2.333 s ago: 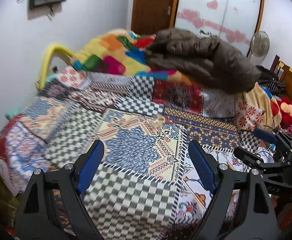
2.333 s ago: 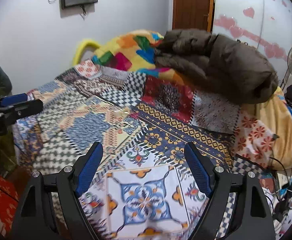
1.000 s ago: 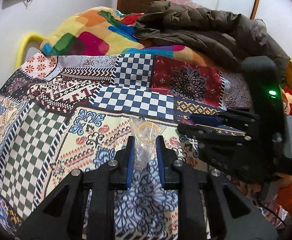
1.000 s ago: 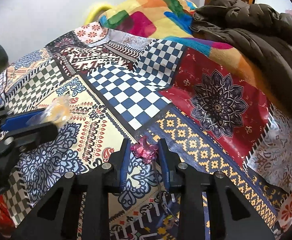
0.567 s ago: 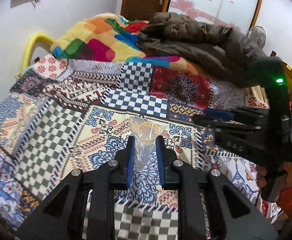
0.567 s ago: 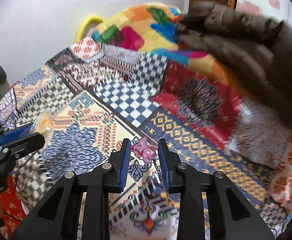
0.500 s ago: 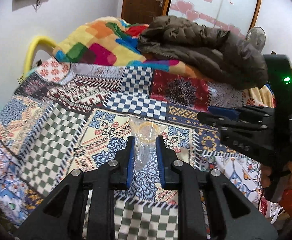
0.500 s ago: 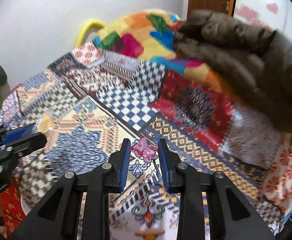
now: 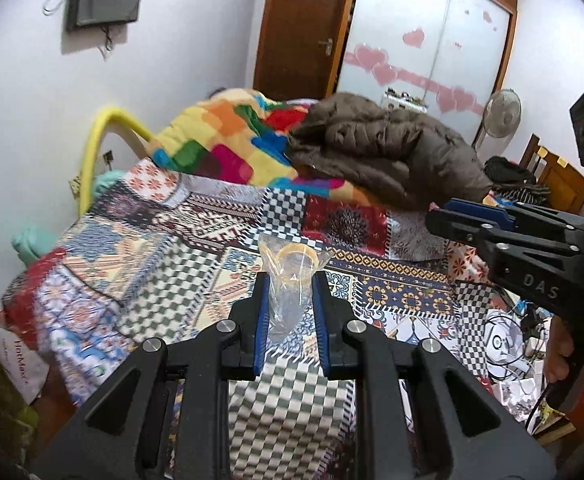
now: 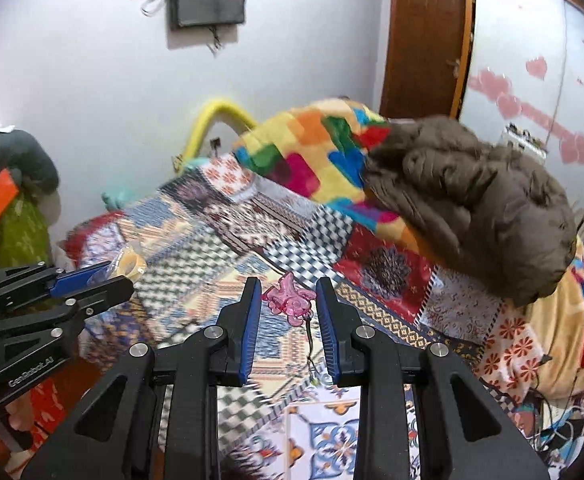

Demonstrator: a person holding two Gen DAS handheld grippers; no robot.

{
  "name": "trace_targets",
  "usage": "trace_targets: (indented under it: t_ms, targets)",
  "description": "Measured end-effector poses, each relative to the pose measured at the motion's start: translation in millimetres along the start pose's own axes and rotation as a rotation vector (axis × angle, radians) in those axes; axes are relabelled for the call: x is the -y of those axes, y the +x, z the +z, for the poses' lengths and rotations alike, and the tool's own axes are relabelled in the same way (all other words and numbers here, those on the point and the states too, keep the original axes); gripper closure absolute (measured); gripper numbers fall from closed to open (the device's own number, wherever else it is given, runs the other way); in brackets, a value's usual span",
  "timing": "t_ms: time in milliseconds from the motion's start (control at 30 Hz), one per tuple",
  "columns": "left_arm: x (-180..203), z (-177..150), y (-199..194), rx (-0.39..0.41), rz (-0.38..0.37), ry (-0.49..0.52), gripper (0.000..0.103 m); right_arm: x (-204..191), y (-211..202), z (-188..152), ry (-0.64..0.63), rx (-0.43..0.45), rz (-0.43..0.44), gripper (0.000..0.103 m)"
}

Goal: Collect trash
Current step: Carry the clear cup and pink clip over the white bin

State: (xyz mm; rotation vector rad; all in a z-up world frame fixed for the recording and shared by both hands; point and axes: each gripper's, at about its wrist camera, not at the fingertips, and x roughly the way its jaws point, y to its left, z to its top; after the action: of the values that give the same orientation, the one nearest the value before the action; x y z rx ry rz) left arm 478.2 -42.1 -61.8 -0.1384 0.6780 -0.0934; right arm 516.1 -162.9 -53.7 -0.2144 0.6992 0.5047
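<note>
My left gripper (image 9: 290, 308) was clamped narrow on a clear plastic wrapper (image 9: 292, 276) with a yellowish ring showing inside it, the crinkled top fanning out above the blue pads (image 9: 261, 320). My right gripper (image 10: 288, 312) was pinched just as narrow around a small pink plastic piece (image 10: 290, 300), from which a thin dark cord (image 10: 311, 344) hung down between the fingers. Both bits of trash were held clear above the patchwork bedspread (image 9: 164, 292), neither touching the cloth, and each gripper showed at the edge of the other's view, so the two hands were close together over the near end of the bed. Further out, a brown padded jacket (image 9: 388, 160) lay heaped on a bright colour-block blanket (image 9: 220, 140) at the far end. I judged the picking-up part done for these two pieces; what remained was carrying them to a bin, and I could see no bin in either view. On the open spread I could make out no more loose trash, though motion blur and the busy pattern could have hidden small scraps.
</note>
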Motion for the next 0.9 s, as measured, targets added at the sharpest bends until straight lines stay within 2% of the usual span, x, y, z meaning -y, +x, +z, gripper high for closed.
trace_targets:
  t_ms: [233, 467, 667, 900]
  targets:
    - [-18.7, -17.3, -83.5, 0.052, 0.073, -0.005, 0.083, -59.0, -56.4, -0.6, -0.042, 0.053, 0.04, 0.078]
    - [-54.9, -55.7, -159.0, 0.071, 0.131, -0.05, 0.083, -126.0, -88.3, -19.1, -0.093, 0.052, 0.097, 0.078]
    - [-93.9, -98.9, -211.1, 0.069, 0.17, -0.114, 0.083, -183.6, -104.7, -42.0, -0.143, 0.034, 0.148, 0.078]
    - [-138.9, -153.4, -252.3, 0.026, 0.265, -0.165, 0.083, -242.9, -100.1, -69.0, -0.191, -0.004, 0.226, 0.078]
